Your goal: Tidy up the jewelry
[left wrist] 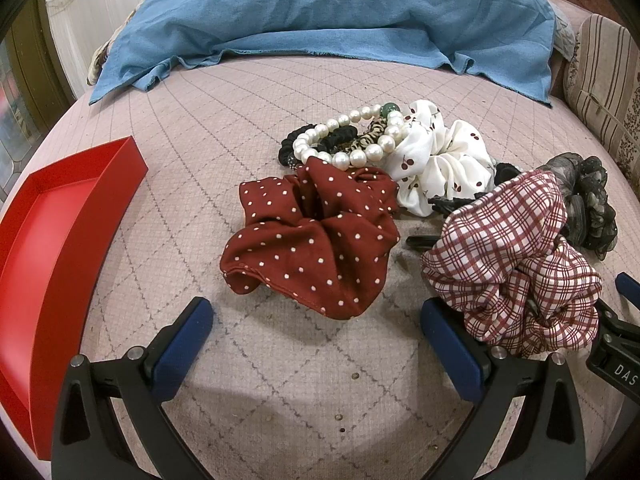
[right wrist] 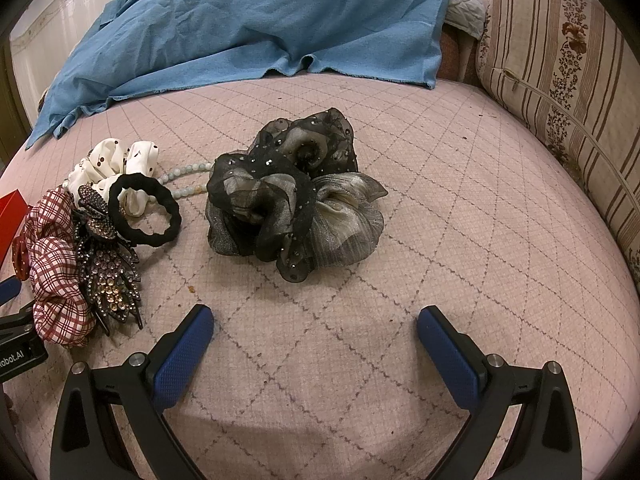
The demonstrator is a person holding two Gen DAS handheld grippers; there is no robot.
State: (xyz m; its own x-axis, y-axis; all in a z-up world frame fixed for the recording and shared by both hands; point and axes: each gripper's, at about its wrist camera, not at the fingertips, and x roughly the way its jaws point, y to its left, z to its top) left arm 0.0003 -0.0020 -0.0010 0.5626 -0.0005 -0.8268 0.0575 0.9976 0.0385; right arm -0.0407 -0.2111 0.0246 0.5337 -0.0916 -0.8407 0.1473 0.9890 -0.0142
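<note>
My left gripper point(left wrist: 316, 316) is open and empty, just short of a dark red polka-dot scrunchie point(left wrist: 312, 236). Behind it lie a pearl bracelet point(left wrist: 348, 136), a black scrunchie point(left wrist: 340, 136) and a white cherry-print scrunchie point(left wrist: 436, 156). A red plaid scrunchie point(left wrist: 512, 264) lies by the right finger. A red tray point(left wrist: 60, 216) stands at the left, empty as far as shown. My right gripper point(right wrist: 316, 316) is open and empty, short of a black and grey organza scrunchie point(right wrist: 292, 196). At its left lie a black hair tie point(right wrist: 144, 212), a rhinestone hair clip point(right wrist: 108, 272), a pale bead bracelet point(right wrist: 184, 176) and the plaid scrunchie point(right wrist: 56, 272).
Everything lies on a pink quilted bed cover point(left wrist: 248, 120). A blue cloth point(left wrist: 320, 12) is heaped at the back, also in the right wrist view point(right wrist: 248, 24). A striped floral cushion point(right wrist: 560, 80) stands at the right. The other gripper shows at each view's edge.
</note>
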